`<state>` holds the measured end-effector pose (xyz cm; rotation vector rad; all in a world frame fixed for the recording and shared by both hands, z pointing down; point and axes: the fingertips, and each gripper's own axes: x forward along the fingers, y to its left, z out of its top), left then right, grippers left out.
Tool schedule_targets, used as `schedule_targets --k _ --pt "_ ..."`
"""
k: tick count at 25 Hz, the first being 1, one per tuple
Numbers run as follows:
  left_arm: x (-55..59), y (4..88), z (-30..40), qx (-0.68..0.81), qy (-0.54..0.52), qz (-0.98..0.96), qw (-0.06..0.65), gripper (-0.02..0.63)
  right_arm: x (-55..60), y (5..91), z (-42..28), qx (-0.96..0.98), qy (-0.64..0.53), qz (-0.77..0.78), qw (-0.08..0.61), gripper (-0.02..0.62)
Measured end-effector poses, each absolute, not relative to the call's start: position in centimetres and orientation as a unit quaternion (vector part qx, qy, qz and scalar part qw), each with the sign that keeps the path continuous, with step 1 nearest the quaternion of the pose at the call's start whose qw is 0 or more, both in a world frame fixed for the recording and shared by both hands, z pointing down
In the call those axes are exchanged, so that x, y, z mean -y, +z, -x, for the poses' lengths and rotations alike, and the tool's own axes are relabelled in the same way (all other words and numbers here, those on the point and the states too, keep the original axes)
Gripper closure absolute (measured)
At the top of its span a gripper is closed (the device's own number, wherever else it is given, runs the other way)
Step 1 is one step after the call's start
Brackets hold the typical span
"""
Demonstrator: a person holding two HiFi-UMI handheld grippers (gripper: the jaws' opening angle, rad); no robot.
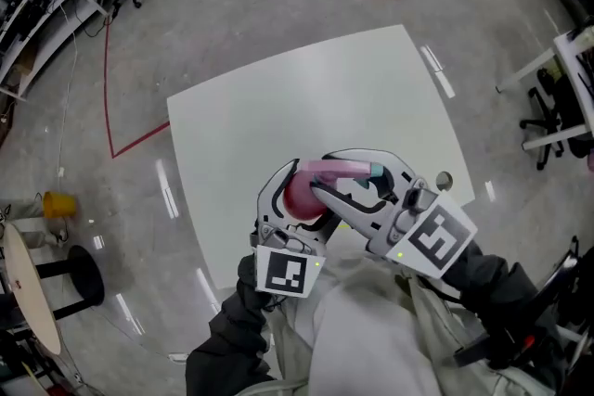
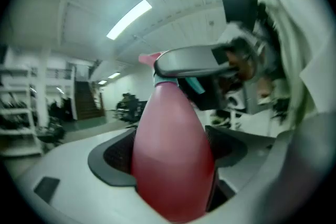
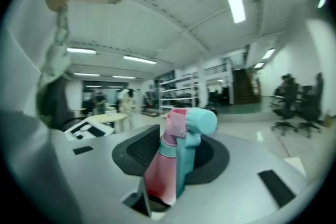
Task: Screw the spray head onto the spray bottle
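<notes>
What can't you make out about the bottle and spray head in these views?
- Head view: where spray head meets spray bottle, covered by left gripper and right gripper.
- Left gripper view: bottle's base, cut off at bottom edge.
- Right gripper view: how far the collar is threaded, blurred.
- Head view: small round thing on the table, too small to name.

One left hand-held gripper (image 1: 295, 186), one right hand-held gripper (image 1: 325, 174), one spray bottle (image 1: 299, 199), one spray head (image 1: 357, 170), one table (image 1: 306, 97).
</notes>
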<state>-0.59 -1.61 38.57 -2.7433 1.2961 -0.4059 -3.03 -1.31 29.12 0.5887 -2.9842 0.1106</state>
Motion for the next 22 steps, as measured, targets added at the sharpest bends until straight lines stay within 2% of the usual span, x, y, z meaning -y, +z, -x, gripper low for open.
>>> schedule_targets --k 2,4,6,7,9,11,13,16,22 --pt "2.5 38.5 0.5 -0.478 -0.135 0.866 0.054 0.183 2.3 29.0 2.6 0.955 0.040 -0.292 0.032 0.468" --pt "2.3 37.1 -0.5 -0.458 -0.085 0.883 0.054 0.183 1.5 29.1 2.1 0.950 0.011 -0.310 0.036 0.466" --pt "2.1 36.5 -0.7 -0.435 -0.033 0.900 0.010 0.183 0.1 29.3 1.1 0.965 -0.009 -0.258 0.049 0.444" --pt "2.1 36.7 -0.6 -0.432 -0.010 0.901 -0.031 0.183 -0.5 29.0 0.4 0.975 -0.008 -0.216 0.042 0.410" --pt "2.1 36.8 -0.2 -0.407 0.015 0.910 -0.076 0.183 -1.1 27.6 -1.5 0.991 0.008 -0.131 -0.003 0.402" --pt "1.2 36.4 0.2 -0.355 0.017 0.932 -0.064 0.183 -0.4 26.3 -3.2 0.993 0.043 -0.094 -0.056 0.402" --pt "-0.2 35.9 0.7 -0.313 0.016 0.948 -0.049 0.183 0.6 26.0 -3.9 0.991 0.065 -0.090 -0.075 0.402" --pt "-1.5 35.4 0.7 -0.288 0.015 0.957 -0.039 0.183 0.5 26.9 -3.0 0.995 0.048 -0.072 -0.042 0.402" --pt "-3.0 35.7 -2.6 -0.215 -0.041 0.975 0.024 0.183 -2.4 27.1 0.3 0.999 0.034 0.012 -0.009 0.400"
